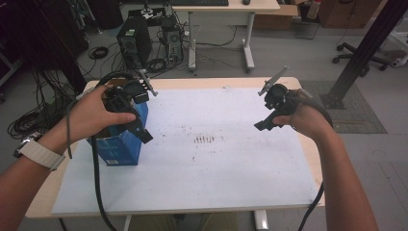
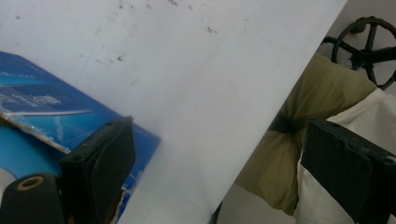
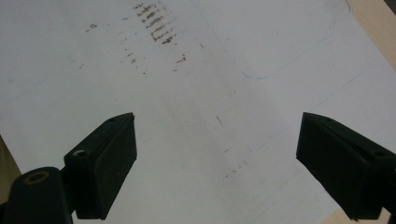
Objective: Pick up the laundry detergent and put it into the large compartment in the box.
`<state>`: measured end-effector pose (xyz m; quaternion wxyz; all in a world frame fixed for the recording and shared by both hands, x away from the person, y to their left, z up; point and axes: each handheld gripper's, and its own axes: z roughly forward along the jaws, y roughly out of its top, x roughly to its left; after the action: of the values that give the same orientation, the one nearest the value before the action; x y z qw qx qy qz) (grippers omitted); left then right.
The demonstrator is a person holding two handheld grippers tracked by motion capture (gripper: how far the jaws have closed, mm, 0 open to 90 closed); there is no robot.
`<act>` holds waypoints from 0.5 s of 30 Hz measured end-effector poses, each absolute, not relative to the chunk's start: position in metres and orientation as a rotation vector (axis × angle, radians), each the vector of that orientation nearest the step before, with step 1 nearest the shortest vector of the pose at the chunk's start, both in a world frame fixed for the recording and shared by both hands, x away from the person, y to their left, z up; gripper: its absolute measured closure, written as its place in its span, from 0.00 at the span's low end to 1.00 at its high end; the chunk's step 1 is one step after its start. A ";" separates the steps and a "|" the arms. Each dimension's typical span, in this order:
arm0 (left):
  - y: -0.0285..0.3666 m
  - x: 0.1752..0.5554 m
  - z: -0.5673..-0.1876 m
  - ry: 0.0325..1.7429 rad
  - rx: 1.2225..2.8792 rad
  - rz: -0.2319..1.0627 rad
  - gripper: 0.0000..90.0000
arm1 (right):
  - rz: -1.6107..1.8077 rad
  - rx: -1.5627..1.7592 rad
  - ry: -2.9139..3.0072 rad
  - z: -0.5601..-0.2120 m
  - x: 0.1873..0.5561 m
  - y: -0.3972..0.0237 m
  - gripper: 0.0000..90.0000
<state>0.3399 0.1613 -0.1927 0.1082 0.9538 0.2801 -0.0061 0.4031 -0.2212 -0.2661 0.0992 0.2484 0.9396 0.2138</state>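
Note:
A blue cardboard box (image 1: 118, 147) stands upright near the left edge of the white sheet (image 1: 216, 159) that covers the table. My left gripper (image 1: 140, 129) hovers over the box's top, gripped by the left hand and pointing back toward the person. In the left gripper view its jaws (image 2: 219, 130) stand wide apart and open; the box (image 2: 46, 102) lies beside and behind the left jaw, not between them. My right gripper (image 1: 263, 124) hangs above the sheet's right side. Its jaws (image 3: 217, 121) are open over bare, stained paper.
Brown smudges (image 1: 204, 139) mark the sheet's middle. The wooden table rim (image 1: 43, 197) shows around the sheet. Beyond the table are computer towers (image 1: 134, 41), floor cables, a desk (image 1: 221, 29) and a black post (image 1: 365, 48). The person's lap (image 2: 322, 93) is past the near edge.

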 end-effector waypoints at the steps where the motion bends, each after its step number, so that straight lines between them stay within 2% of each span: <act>1: 0.161 0.339 -0.193 0.813 2.813 -0.023 0.12 | 0.631 0.736 2.779 -0.266 0.403 -0.221 0.14; 15: 0.150 0.331 -0.195 0.681 2.844 -0.055 0.12 | 0.635 0.734 2.778 -0.265 0.401 -0.221 0.14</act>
<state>0.3309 0.1501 -0.1953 0.1081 0.9667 0.2314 -0.0186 0.4006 -0.2214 -0.2654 0.0992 0.2482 0.9394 0.2148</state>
